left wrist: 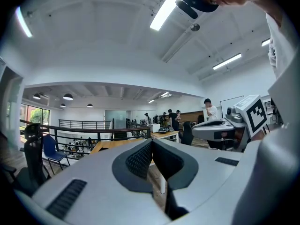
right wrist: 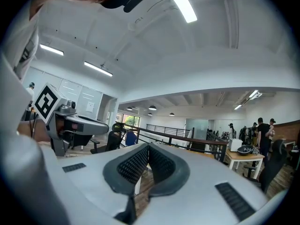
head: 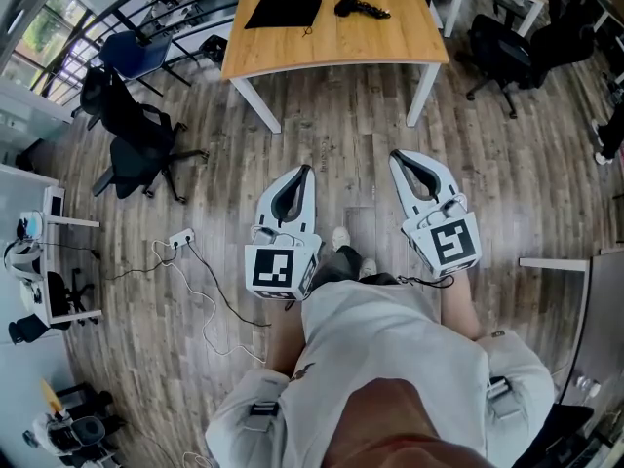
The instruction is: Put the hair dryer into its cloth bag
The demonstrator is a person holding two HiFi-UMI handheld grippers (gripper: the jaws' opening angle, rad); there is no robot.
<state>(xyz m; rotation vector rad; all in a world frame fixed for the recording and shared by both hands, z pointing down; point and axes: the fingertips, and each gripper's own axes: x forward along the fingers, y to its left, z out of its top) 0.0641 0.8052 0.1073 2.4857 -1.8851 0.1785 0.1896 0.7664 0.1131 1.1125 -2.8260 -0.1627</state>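
On the far worktop [head: 390,45] the stiff hair dryer [head: 359,8] looks best gripped by its handle, while left hand-held gripper [head: 306,171] and right hand-held gripper [head: 394,155] are closed, empty.

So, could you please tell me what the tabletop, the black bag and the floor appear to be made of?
The tabletop looks like light wood or wood-look laminate, matt, with faint grain. The black bag lies flat and limp with a dull surface, so likely cloth. The floor shows grey-brown planks with grain lines: wood or vinyl, can't tell.
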